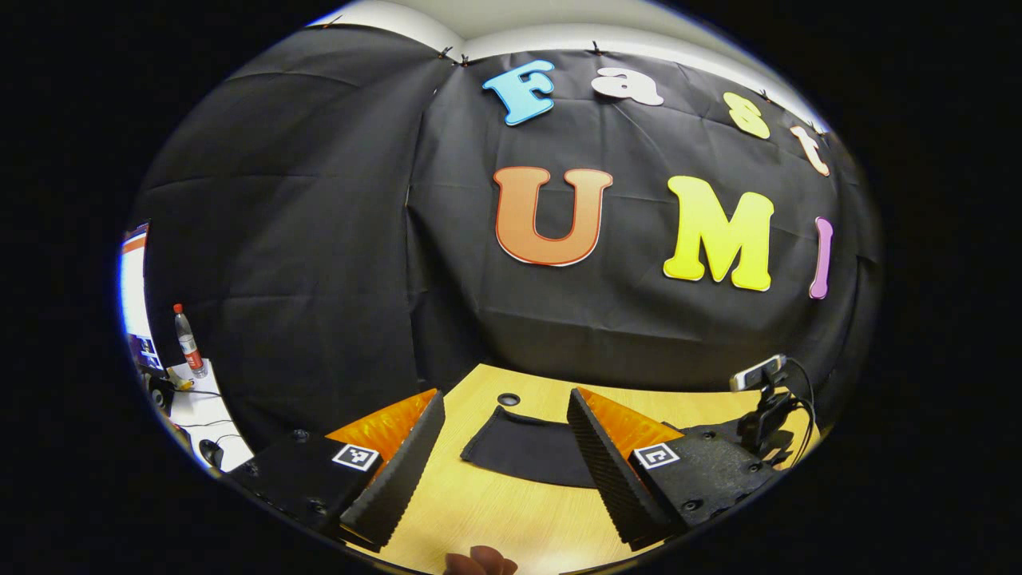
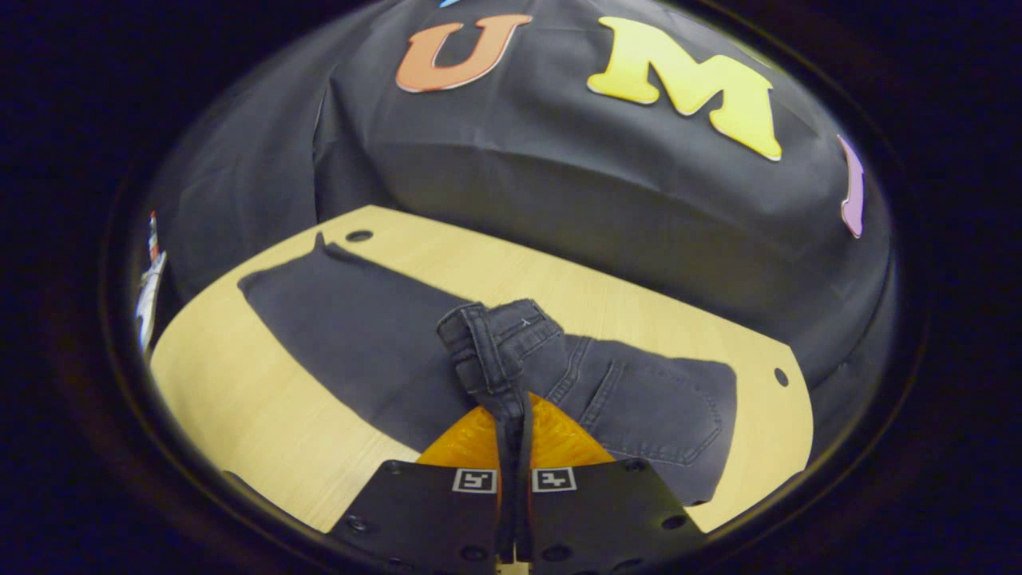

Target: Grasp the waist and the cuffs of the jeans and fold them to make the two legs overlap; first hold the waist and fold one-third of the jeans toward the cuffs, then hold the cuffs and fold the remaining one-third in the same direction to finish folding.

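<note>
Dark grey jeans (image 2: 359,335) lie along the wooden table (image 2: 239,399), legs stacked, cuffs toward the far left. My right gripper (image 2: 512,403) is shut on the bunched waistband (image 2: 491,339), which is lifted off the table above the seat with its back pocket (image 2: 679,415). In the left gripper view the cuff end of the jeans (image 1: 527,447) lies flat on the table (image 1: 495,511). My left gripper (image 1: 505,403) hovers over it, open, with nothing between its fingers.
A small camera on a stand (image 1: 758,374) is at the table's right side. A bottle (image 1: 189,342) stands on a white side surface (image 1: 200,407) beyond the left edge. Round holes (image 2: 359,235) mark the tabletop corners. A person's fingertips (image 1: 479,563) show at the bottom.
</note>
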`<state>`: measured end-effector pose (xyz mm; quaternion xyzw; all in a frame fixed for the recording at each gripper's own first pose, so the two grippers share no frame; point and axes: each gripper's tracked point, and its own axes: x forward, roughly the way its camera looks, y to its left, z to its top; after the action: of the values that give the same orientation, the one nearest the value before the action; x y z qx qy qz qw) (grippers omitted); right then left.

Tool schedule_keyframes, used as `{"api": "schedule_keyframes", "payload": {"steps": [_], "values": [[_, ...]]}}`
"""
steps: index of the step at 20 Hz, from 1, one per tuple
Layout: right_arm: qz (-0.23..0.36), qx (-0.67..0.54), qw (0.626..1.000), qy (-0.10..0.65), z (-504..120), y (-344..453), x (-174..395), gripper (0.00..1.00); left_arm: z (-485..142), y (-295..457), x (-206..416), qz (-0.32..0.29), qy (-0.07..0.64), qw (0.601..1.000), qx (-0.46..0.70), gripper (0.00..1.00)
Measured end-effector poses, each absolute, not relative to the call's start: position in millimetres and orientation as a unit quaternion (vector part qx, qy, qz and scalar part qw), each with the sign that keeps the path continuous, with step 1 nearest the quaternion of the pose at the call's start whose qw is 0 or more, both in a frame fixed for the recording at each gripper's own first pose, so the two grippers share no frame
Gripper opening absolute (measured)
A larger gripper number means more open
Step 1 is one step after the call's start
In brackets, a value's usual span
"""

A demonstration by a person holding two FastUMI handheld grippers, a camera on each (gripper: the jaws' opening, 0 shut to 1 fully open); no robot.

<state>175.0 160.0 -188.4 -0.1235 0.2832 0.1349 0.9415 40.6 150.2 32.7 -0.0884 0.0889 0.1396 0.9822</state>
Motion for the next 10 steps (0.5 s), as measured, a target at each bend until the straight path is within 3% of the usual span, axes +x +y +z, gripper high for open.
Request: {"api": "schedule_keyframes", "payload": {"steps": [4,5,6,10], "values": [[0.155,-0.146,0.932,0.295,-203,167,168,0.08,24,153,40,0.141,0.099,0.98,-0.096,1.0],[0.155,-0.14,0.93,0.301,-204,167,167,0.15,21,154,41,0.14,0.101,0.98,-0.101,1.0],[0.154,-0.135,0.93,0.303,-202,169,168,0.33,18,153,43,0.138,0.103,0.979,-0.106,1.0],[0.167,-0.146,0.921,0.322,-203,169,166,0.43,-12,158,52,0.134,0.127,0.974,-0.128,1.0]]}}
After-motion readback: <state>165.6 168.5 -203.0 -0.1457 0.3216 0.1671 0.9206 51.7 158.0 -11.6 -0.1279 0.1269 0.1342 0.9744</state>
